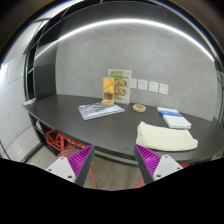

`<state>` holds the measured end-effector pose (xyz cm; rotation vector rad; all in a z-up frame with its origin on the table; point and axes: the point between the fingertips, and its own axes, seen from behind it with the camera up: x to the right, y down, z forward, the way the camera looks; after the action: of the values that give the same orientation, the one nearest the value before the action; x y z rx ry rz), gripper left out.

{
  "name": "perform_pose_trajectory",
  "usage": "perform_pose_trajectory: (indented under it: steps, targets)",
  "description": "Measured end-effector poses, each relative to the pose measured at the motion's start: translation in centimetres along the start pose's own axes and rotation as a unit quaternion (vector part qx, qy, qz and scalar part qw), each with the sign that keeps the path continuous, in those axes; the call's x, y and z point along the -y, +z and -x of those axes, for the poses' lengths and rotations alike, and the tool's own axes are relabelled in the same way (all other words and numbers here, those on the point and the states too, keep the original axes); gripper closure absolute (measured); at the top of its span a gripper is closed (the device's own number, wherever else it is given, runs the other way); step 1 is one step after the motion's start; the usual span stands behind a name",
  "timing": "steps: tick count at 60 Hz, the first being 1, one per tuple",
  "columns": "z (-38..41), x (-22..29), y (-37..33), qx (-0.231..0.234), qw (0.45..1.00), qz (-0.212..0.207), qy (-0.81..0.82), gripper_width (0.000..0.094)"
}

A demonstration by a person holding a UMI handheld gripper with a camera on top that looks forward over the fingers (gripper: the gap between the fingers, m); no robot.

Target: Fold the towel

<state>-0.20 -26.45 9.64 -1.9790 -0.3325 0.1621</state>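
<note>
A pale cream towel (164, 136) lies folded near the front edge of a dark grey table (110, 125), ahead and to the right of my gripper (112, 160). My two fingers with purple pads (72, 156) stand wide apart with nothing between them. They are held off the table's near edge, short of the towel; through the gap I see the floor and the table's edge.
On the table are an open booklet (100, 109), an orange bottle (107, 96) before a standing card (119, 84), a tape roll (139, 107) and a blue-white packet (174, 120). A red crate (62, 141) sits under the table. A grey wall with sockets stands behind.
</note>
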Motion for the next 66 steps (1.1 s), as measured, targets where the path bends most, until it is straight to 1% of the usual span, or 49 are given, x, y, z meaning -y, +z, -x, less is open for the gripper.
perform_pose_trajectory:
  steps: [8,14,20,25,28,32,35,36,37,39,40,42,43,44,46,47,48,50,51,53,57,61,64,66]
  targets:
    - [-1.5,-0.3,1.4,-0.041,0.999,0.009,0.010,0.0124]
    - [-2.7,-0.9,3.1,-0.063,0.998,0.018,0.016,0.0128]
    - [-4.7,-1.5,5.6,-0.072,0.997,0.021,0.014,0.0131]
    - [-7.2,-1.1,8.8,-0.074,0.997,0.010,0.007,0.0136]
    - [-8.9,-1.1,10.9,-0.080,0.997,0.010,0.002,0.0147]
    - [-10.9,-1.6,13.5,-0.091,0.996,0.023,-0.003,0.0171]
    - [-11.8,-1.5,15.2,-0.092,0.995,0.021,-0.007,0.0206]
    - [-12.2,-1.7,15.7,-0.094,0.995,0.023,-0.010,0.0178]
    - [-12.6,-2.0,16.2,-0.096,0.995,0.026,-0.012,0.0260]
    - [-13.2,-2.7,17.0,-0.100,0.994,0.036,-0.017,0.0327]
    - [-13.5,-3.1,17.4,-0.103,0.994,0.041,-0.019,0.0357]
    - [-13.9,-3.8,17.8,-0.104,0.993,0.049,-0.024,0.0376]
    - [-13.8,-3.3,18.1,-0.099,0.994,0.035,-0.022,0.0480]
    - [-13.7,-3.4,18.3,-0.097,0.995,0.033,-0.021,0.0474]
    - [-13.5,-3.6,18.3,-0.090,0.995,0.030,-0.019,0.0551]
    - [-13.6,-3.7,18.3,-0.090,0.995,0.028,-0.021,0.0604]
    - [-13.9,-3.7,18.2,-0.095,0.995,0.027,-0.027,0.0695]
    - [-15.3,-3.6,18.0,-0.119,0.992,0.021,-0.044,0.0876]
    - [-15.6,-3.4,18.0,-0.126,0.991,0.013,-0.050,0.0890]
    - [-15.5,-3.6,18.0,-0.126,0.991,0.007,-0.053,0.0898]
    - [-15.1,-3.3,17.8,-0.108,0.992,-0.002,-0.064,0.0913]
    - [-15.1,-2.3,16.8,-0.086,0.996,-0.003,-0.038,0.0914]
    - [-16.9,-0.4,15.6,-0.093,0.995,-0.018,-0.017,0.0913]
    - [-18.5,1.1,15.5,-0.102,0.994,-0.037,-0.010,0.0912]
